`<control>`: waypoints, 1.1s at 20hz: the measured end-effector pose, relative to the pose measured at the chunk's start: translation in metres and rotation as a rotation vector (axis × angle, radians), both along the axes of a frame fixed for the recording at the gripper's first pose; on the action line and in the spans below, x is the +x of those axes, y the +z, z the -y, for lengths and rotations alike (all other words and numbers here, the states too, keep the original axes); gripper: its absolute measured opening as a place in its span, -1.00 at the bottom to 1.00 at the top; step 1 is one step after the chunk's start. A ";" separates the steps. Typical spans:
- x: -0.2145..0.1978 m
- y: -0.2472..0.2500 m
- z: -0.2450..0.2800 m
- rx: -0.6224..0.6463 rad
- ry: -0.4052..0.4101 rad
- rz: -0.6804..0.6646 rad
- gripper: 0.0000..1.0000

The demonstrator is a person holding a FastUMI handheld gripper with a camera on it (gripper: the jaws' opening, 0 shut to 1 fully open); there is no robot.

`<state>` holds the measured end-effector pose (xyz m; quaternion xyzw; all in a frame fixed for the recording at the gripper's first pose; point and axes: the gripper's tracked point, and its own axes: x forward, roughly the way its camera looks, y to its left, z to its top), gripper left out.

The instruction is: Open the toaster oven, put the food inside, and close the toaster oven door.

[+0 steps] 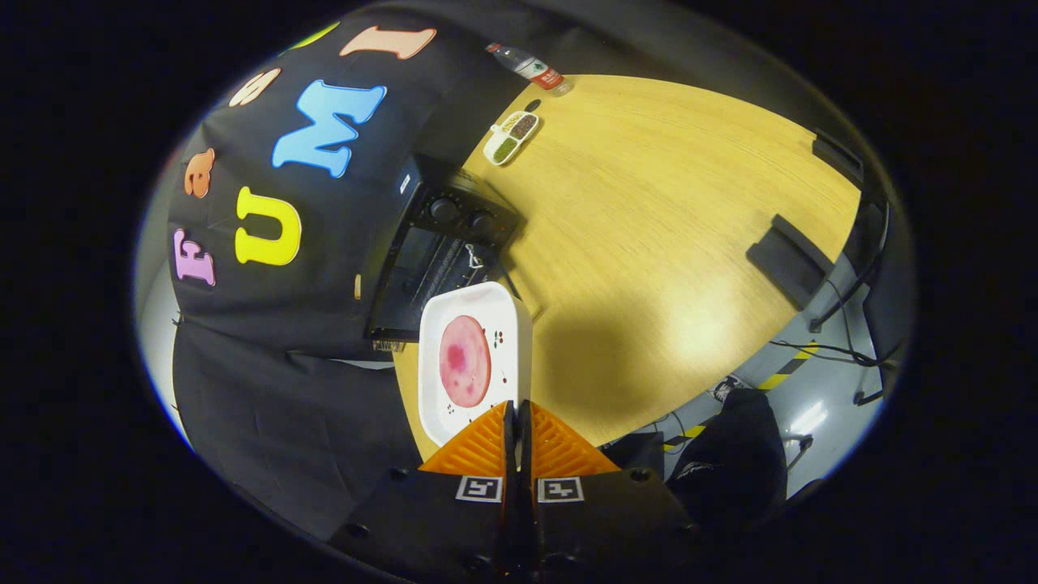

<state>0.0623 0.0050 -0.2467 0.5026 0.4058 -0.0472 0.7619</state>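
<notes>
My gripper [516, 410] pinches the rim of a white square plate [454, 405] carrying a pink round slice [465, 361], raised before the black toaster oven [438, 259]; any tilt could slide the slice off.

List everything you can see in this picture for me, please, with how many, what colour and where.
Plate: one, white, square with rounded corners, its near rim gripped between the fingers, held in the air in front of the toaster oven.
Slice of food: one, pink, round, lying on the plate.
Toaster oven: one, black, two knobs, on the table's edge against the booth wall, beyond the plate.
Table: one, light wood.
Divided dish: one, white, with green and dark fillings, on the table beyond the toaster oven.
Water bottle: one, clear with a red label, past the dish.
Black block: one, at the table's far side.
Gripper: one, fingers closed on the plate's rim.
</notes>
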 end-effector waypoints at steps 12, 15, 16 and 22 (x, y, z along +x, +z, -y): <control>0.123 -0.022 -0.069 0.062 0.037 -0.040 -0.96; 0.145 -0.034 -0.075 0.076 0.028 -0.062 -0.96; 0.153 -0.037 -0.075 0.078 0.017 -0.066 -0.96; 0.196 -0.052 -0.082 0.128 -0.055 -0.041 -0.96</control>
